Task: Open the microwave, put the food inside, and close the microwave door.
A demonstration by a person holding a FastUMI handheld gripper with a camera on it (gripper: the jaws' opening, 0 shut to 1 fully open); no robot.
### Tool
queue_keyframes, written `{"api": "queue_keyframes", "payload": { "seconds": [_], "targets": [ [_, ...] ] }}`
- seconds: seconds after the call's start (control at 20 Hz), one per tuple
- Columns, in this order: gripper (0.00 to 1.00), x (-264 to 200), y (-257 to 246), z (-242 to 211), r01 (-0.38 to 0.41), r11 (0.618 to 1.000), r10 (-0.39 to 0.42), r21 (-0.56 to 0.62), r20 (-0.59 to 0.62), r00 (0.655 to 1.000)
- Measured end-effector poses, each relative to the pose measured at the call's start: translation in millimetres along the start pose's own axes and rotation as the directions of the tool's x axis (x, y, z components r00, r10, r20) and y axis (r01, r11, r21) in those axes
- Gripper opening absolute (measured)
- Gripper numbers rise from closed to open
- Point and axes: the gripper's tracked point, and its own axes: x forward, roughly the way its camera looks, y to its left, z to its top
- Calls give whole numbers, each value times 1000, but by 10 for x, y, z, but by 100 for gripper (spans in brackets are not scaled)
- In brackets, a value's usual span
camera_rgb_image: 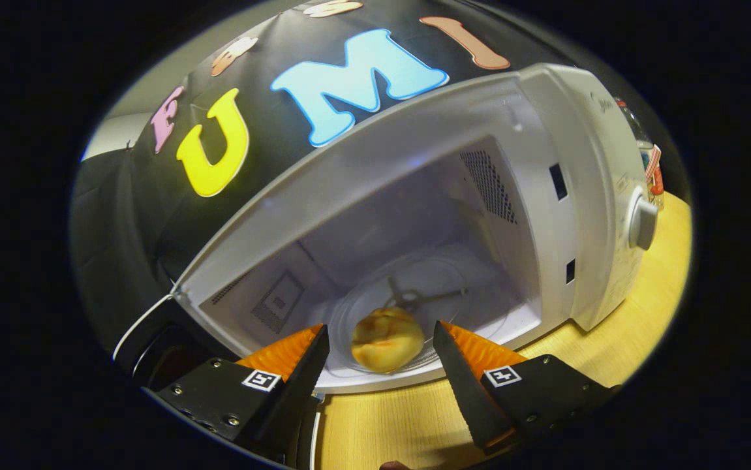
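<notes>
A white microwave [584,196] stands on the wooden table with its door swung open to the left, the dark door [166,352] showing beside my left finger. Inside, a round golden bun [387,339] rests on the front part of the glass turntable [440,281]. My gripper [382,349] is open just at the cavity's front sill, its fingers to either side of the bun with a gap on each side. Neither finger touches the bun.
The microwave's control panel with a round knob [643,223] faces right of the cavity. A bottle-like object [650,163] stands behind the microwave at the right. The wooden tabletop [649,313] stretches to the right and beneath my fingers.
</notes>
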Motion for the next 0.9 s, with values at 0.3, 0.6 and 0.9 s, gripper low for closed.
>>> {"api": "queue_keyframes", "payload": {
  "seconds": [0.3, 0.6, 0.9],
  "targets": [
    [97, -785, 236, 262, -31, 996, 36, -87, 59, 998],
    [97, -1513, 430, 298, -40, 984, 54, -171, 81, 995],
    [97, -2116, 777, 170, -67, 971, 88, -230, 83, 993]
  ]
}}
